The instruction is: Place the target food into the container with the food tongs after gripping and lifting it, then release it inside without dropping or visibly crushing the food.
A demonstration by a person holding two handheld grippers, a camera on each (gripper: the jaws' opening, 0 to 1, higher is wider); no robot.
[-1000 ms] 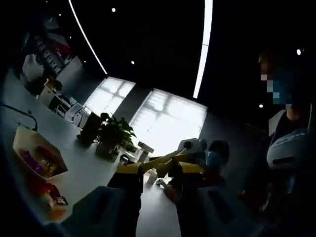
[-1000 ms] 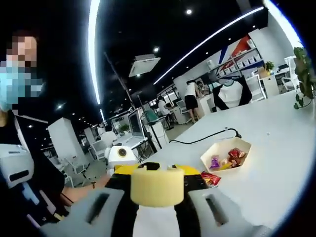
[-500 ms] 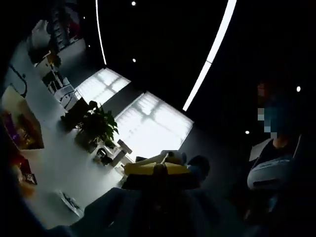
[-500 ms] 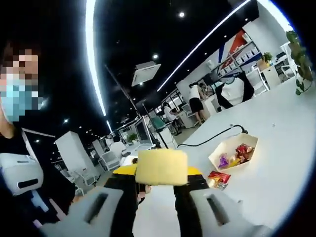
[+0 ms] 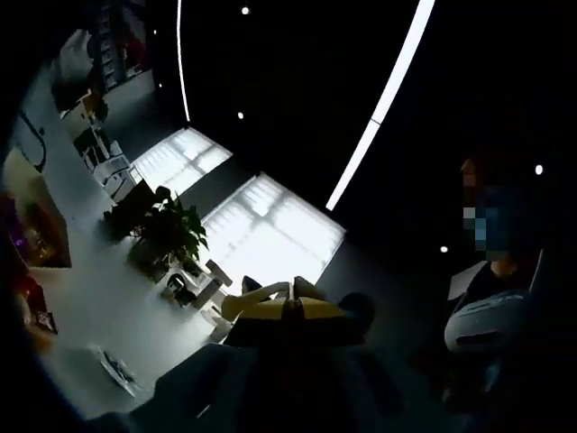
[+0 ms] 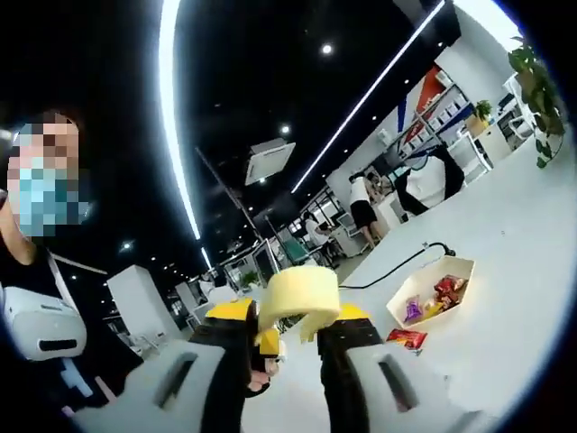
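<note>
Tilted now between the right claw (image 6: 287,336) tips: pale yellow tongs (image 6: 300,299), loosely pinched, formerly level. Left claw (image 5: 290,311) pressed together. Snacks sit in the tray (image 6: 429,290), on the worktop (image 6: 505,262) beyond the tongs; nothing gripped yet.

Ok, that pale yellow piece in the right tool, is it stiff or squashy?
Probably squashy: the pale yellow piece looks bent into a curl between the right tool jaws. It seems light, hanging there without sagging the grip. A harder squeeze would likely crush it.
</note>
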